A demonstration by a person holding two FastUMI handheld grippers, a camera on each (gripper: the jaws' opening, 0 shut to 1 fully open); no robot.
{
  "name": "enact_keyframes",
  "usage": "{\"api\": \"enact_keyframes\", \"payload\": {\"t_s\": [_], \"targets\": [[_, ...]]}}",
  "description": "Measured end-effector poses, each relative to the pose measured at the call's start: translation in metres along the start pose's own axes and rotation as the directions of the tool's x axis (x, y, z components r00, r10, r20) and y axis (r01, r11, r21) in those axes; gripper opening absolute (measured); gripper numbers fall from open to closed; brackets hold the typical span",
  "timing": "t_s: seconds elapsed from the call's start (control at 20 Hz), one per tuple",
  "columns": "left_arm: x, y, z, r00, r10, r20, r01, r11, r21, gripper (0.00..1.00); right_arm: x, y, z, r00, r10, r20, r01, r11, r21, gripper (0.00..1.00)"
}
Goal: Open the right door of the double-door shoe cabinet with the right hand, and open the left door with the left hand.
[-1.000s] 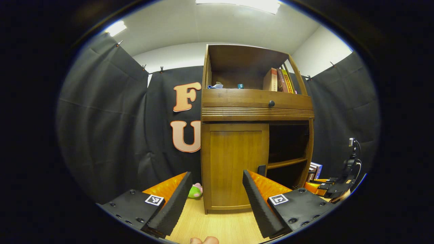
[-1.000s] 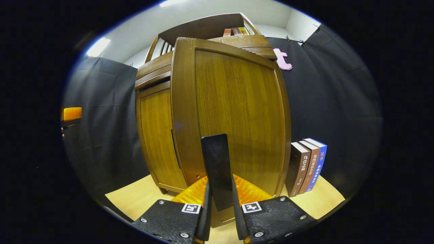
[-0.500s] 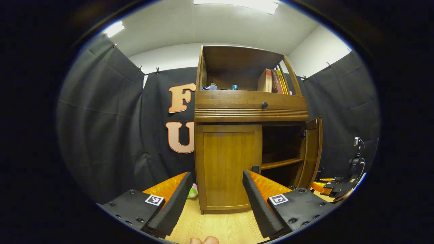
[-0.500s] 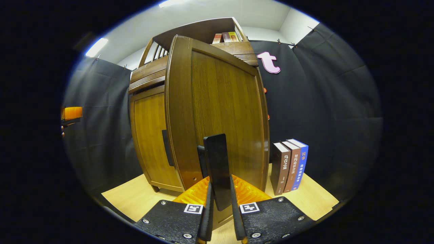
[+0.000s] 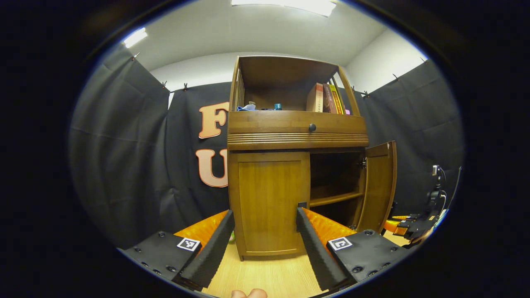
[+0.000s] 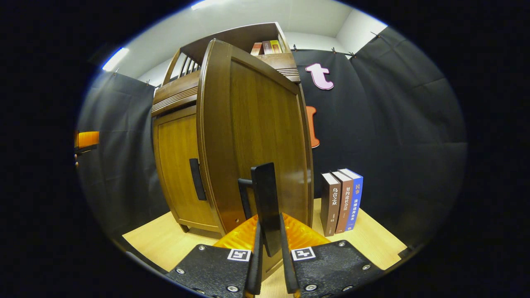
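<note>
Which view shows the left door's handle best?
Right gripper view: the left door is seen at an angle, so its dark vertical handle stands clear. In the left gripper view, a left gripper finger hides most of that handle.

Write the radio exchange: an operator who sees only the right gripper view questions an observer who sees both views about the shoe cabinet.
Operator: My right tongs grip the handle of the right door. Do the left tongs hold the left door?
Observer: No. The left tongs are open and stop short of the left door, which is shut.
Operator: What is behind my door?
Observer: A dark compartment with one shelf across it.
</note>
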State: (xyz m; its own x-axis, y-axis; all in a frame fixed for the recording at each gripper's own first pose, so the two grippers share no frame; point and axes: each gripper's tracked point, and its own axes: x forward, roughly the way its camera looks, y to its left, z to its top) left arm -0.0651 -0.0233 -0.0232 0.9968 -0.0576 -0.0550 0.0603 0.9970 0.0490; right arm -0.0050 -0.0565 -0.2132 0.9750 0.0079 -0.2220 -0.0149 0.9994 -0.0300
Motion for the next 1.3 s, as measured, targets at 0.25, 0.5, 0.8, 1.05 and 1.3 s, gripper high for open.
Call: {"api": "enact_keyframes", "payload": {"t_s": [0.25, 0.5, 0.8, 1.05, 1.3], "targets": [[-0.001, -0.016, 0.002, 1.0, -0.029, 0.003, 0.029, 1.0, 0.008, 0.95, -0.01, -0.022, 0.002, 0.999, -0.033, 0.0, 0.033, 0.999, 0.002, 0.07], [0.002, -0.032, 0.006, 0.998, -0.054, 0.01, 0.054, 0.998, 0.02, 0.95, -0.018, -0.045, 0.005, 0.997, -0.073, 0.009, 0.073, 0.997, -0.001, 0.12], [0.006, -0.045, 0.001, 0.997, -0.077, -0.007, 0.077, 0.997, 0.014, 0.98, -0.021, -0.063, 0.007, 0.996, -0.086, 0.007, 0.086, 0.996, 0.008, 0.08], [0.01, -0.051, 0.0, 0.997, -0.082, -0.008, 0.082, 0.997, 0.008, 0.96, -0.023, -0.077, 0.008, 0.994, -0.106, 0.011, 0.106, 0.994, 0.008, 0.06], [0.012, -0.055, -0.003, 0.996, -0.084, -0.015, 0.084, 0.996, 0.007, 0.96, -0.024, -0.086, 0.009, 0.993, -0.121, 0.016, 0.121, 0.993, 0.003, 0.06]]}}
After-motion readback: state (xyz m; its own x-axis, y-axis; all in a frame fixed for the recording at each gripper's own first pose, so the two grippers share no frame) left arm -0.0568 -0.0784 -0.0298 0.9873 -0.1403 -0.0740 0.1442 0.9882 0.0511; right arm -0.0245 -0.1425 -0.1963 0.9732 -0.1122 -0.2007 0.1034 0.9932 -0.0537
